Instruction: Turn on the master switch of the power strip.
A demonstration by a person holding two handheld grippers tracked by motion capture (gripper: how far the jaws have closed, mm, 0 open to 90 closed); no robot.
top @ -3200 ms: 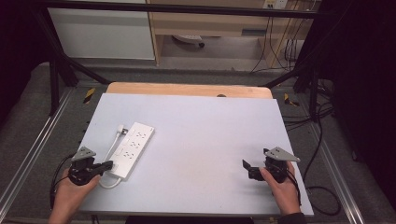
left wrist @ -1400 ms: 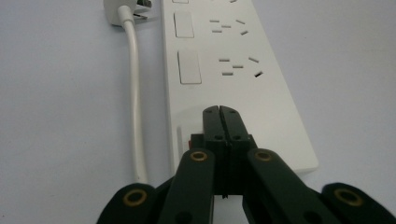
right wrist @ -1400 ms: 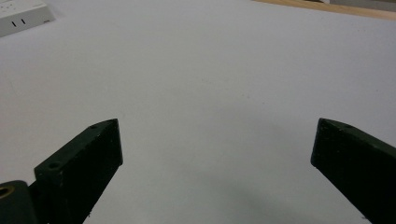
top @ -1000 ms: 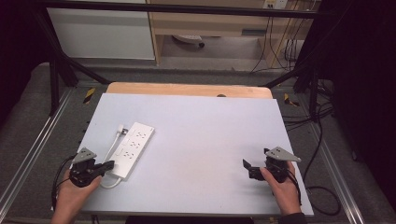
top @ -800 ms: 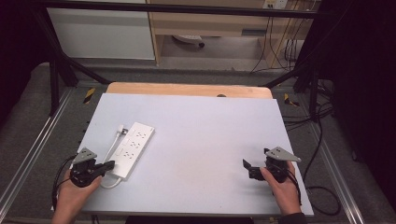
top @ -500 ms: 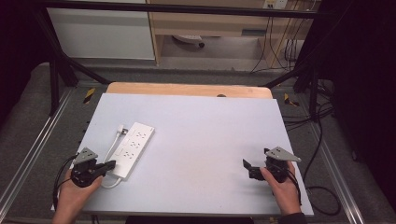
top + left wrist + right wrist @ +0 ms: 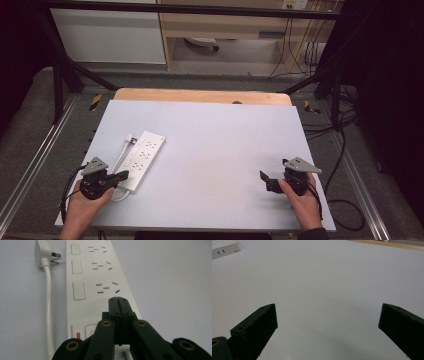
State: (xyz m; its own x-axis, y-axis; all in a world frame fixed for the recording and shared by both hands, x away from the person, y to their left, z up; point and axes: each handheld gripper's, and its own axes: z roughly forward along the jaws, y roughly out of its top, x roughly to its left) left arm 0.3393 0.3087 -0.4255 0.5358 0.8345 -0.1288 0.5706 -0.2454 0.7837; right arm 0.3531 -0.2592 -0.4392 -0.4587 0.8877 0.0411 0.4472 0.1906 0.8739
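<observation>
Left gripper (image 7: 117, 300) fingers closed over power strip (image 7: 100, 285); press its switch (image 7: 91, 331) squarely. Right gripper (image 7: 327, 315) open, idle.

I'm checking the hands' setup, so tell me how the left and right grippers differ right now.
The left gripper has its jaws shut together; the right gripper has its jaws wide apart. The left sits over the near end of the white power strip; the right is over bare table. Both are black and hand-held.

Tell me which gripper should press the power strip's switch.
Left. The left gripper, shut, sits right at the power strip's switch end; the right gripper is far across the table.
</observation>
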